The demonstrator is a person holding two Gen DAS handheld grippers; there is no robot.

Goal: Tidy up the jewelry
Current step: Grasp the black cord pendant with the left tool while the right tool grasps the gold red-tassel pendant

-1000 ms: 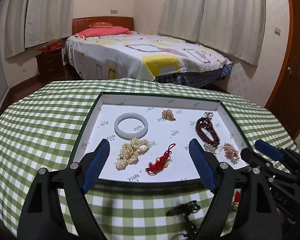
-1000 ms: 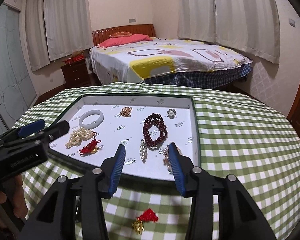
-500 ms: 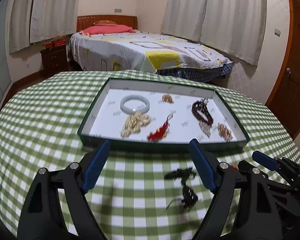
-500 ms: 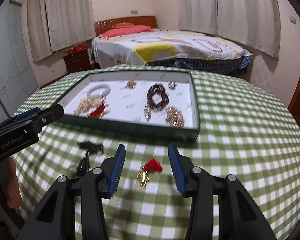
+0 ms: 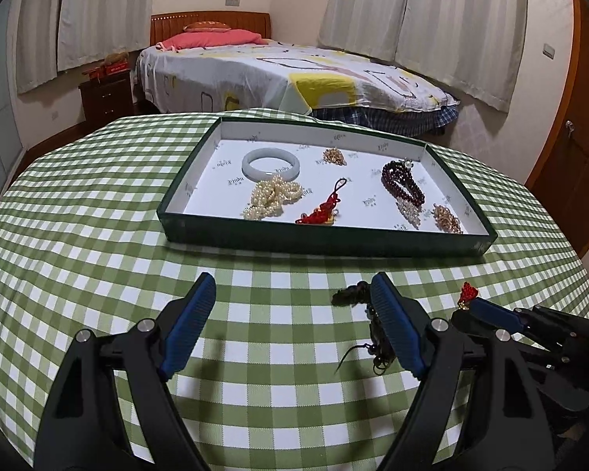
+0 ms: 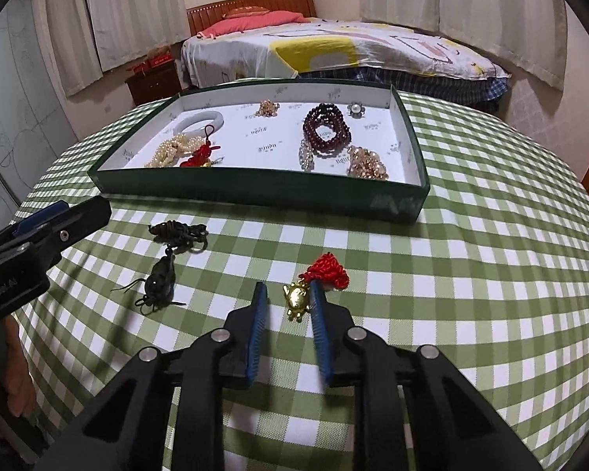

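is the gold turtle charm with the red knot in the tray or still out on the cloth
Out: the gold turtle charm lies on the checked cloth in front of the tray.

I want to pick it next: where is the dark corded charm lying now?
In the right wrist view, the dark corded charm lies on the checked tablecloth outside the green tray, left of the gold-and-red charm.

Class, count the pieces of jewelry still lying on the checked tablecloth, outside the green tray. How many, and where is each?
2. A dark corded pendant lies left of centre before the tray; a red-tasselled gold charm sits between the closing jaws of the right gripper.
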